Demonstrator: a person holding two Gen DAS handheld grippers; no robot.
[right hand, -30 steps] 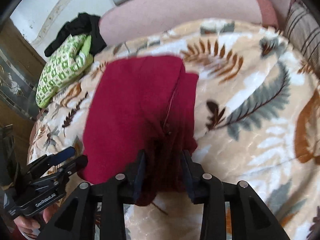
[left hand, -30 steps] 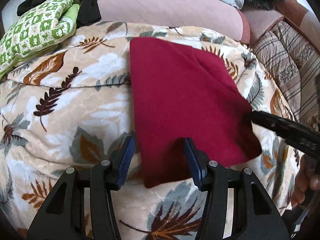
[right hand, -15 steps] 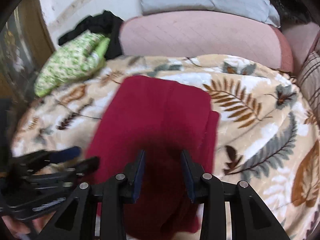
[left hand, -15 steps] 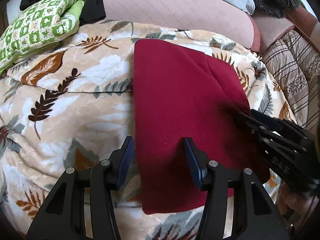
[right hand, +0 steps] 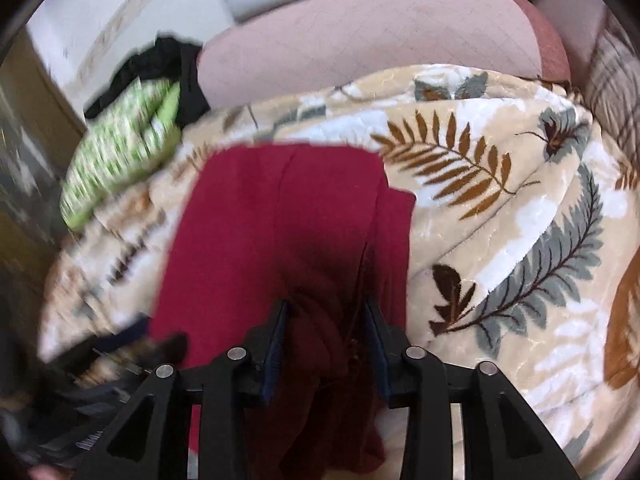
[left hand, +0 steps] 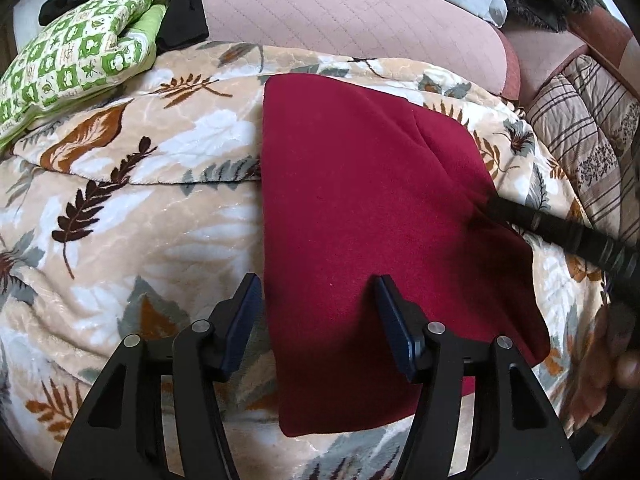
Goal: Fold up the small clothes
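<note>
Left wrist view looks down on a dark red folded garment (left hand: 360,216) lying flat on a beige blanket printed with brown and grey leaves (left hand: 132,216). The left gripper (left hand: 318,300) hangs over the garment's near left edge with its jaws opening: one blue-padded finger is over the blanket just left of the cloth and the other over the red fabric, so the edge lies between them, but the pads press on nothing. From the right, the black right gripper (left hand: 490,202) reaches in to the garment's right edge, where the cloth puckers around its tip; a hand (left hand: 612,356) shows at the frame's right border. Behind the blanket sit a pink quilted cushion (left hand: 352,20), a green-and-white patterned pillow (left hand: 72,56) with black clothing (left hand: 176,4) beside it, and a striped quilt (left hand: 580,128) at the right. Right wrist view, blurred toward its left side, shows the right gripper (right hand: 326,312) with bunched red fabric between its two fingers; its jaws are opening, and whether the pads are touching the cloth I cannot tell. The garment (right hand: 272,232) spreads away from the gripper across the leaf blanket (right hand: 500,208).
</note>
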